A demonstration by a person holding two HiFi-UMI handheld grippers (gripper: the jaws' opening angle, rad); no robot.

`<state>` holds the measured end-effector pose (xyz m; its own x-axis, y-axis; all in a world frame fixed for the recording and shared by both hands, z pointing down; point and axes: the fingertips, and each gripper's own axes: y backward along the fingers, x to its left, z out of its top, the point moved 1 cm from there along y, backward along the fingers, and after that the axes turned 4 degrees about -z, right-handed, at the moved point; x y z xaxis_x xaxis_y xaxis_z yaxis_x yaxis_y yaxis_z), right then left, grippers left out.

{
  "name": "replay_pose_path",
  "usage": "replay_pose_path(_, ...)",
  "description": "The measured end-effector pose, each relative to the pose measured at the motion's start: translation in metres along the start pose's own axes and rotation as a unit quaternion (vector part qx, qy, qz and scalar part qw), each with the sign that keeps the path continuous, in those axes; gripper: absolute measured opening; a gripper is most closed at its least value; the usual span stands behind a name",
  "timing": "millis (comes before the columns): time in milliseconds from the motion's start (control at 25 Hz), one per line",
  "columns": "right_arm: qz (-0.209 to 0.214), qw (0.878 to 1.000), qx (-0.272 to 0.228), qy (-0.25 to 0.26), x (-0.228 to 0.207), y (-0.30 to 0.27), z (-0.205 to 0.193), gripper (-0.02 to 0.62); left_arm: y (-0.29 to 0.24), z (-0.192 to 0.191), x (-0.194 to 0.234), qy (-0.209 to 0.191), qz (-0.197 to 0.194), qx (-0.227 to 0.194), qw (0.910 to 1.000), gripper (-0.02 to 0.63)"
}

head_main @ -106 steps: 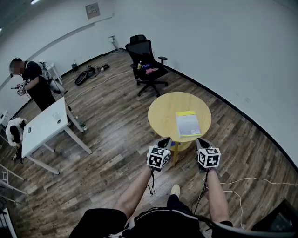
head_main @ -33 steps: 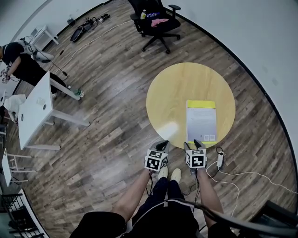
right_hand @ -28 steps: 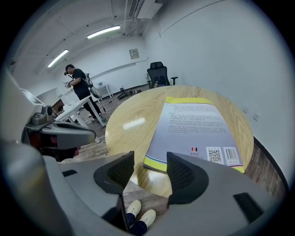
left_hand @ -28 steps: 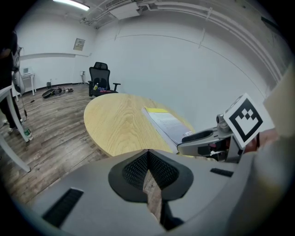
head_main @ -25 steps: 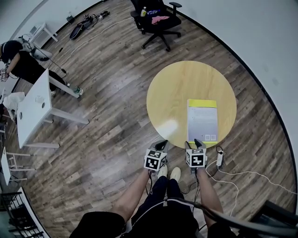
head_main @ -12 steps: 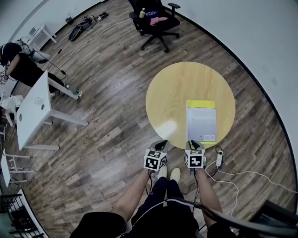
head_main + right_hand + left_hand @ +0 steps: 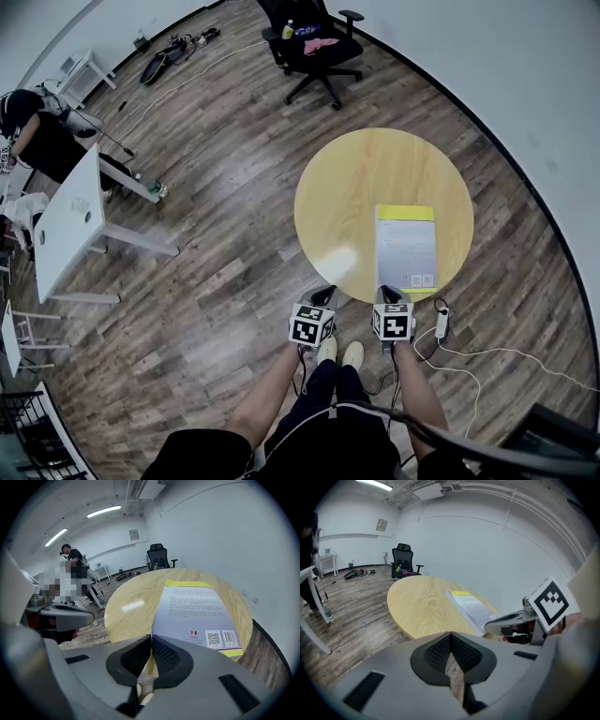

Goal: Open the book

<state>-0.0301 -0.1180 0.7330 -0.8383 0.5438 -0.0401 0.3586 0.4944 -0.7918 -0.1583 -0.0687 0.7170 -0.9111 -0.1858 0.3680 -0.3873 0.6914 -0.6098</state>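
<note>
A closed book (image 7: 406,246) with a pale cover and yellow edge lies flat on the right half of the round yellow table (image 7: 375,169). Both grippers hover just off the table's near rim. My right gripper (image 7: 387,292) points down at the book's near edge (image 7: 194,613); its jaws are closing, the tips (image 7: 151,636) meet and nothing is between them. My left gripper (image 7: 323,295) sits beside it to the left, off the table edge, its tips (image 7: 451,633) together and empty. From the left gripper view the book (image 7: 471,606) lies to the right on the table (image 7: 422,602).
A black office chair (image 7: 309,42) stands beyond the table. To the left are a white table (image 7: 70,220) and a person (image 7: 37,141). A white power strip (image 7: 442,319) with its cable lies on the wooden floor by the table's near right.
The right gripper's jaws have come together from wide open. Neither hand has moved, and the book lies as before.
</note>
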Motion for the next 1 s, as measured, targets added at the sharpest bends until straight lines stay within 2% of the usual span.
replay_pose_path(480,0.023,0.999,-0.006,-0.020,-0.003,0.005,0.004,0.008,0.000,0.006,-0.005,-0.006,0.000,-0.004,1.0000,-0.002)
replay_pose_path(720,0.013,0.999,-0.029,-0.020,-0.009,0.020,0.014,0.008,0.001,0.015,-0.011,-0.011,-0.001,-0.011,0.9999,-0.002)
replay_pose_path(1000,-0.015,0.997,-0.064,-0.035,-0.036,0.043,0.028,0.008,-0.009,0.039,-0.028,-0.033,-0.017,-0.022,0.9991,-0.002)
